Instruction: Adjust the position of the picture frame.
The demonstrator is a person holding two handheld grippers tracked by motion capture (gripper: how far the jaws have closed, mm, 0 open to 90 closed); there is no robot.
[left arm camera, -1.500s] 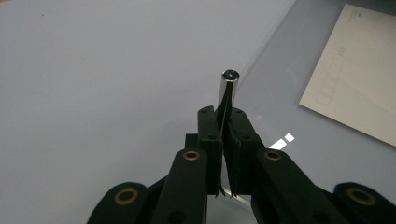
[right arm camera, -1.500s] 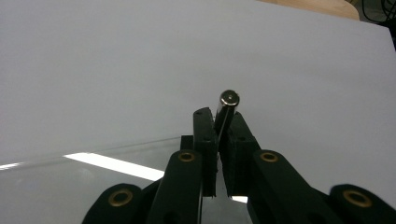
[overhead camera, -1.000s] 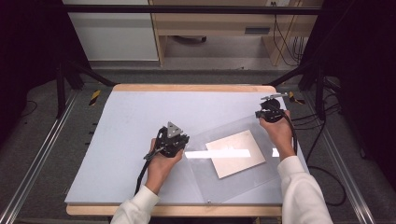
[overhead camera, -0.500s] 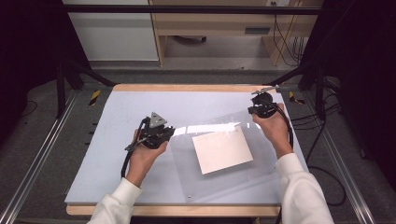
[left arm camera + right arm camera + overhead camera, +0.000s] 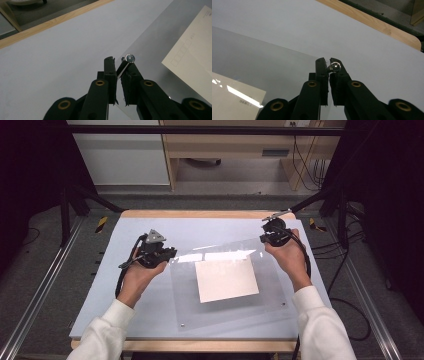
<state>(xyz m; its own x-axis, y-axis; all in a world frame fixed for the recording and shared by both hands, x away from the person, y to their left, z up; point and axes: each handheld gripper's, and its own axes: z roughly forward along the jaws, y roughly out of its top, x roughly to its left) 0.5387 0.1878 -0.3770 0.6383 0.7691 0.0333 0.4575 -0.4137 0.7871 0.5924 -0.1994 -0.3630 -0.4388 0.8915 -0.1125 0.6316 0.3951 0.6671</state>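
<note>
Left gripper (image 5: 119,65): I see its jaws clamped on a far corner of the clear acrylic sheet (image 5: 227,287), at a round metal stud (image 5: 130,58).
Right gripper (image 5: 329,65): I see its jaws pinched on the sheet's other far corner, at a shiny stud (image 5: 335,66).
Sheet: tilted, far edge raised off the table (image 5: 100,285), near edge low.
Paper (image 5: 226,279): a white sheet lying under the acrylic, printed boxes along one edge.
Hands: one behind each gripper.
</note>
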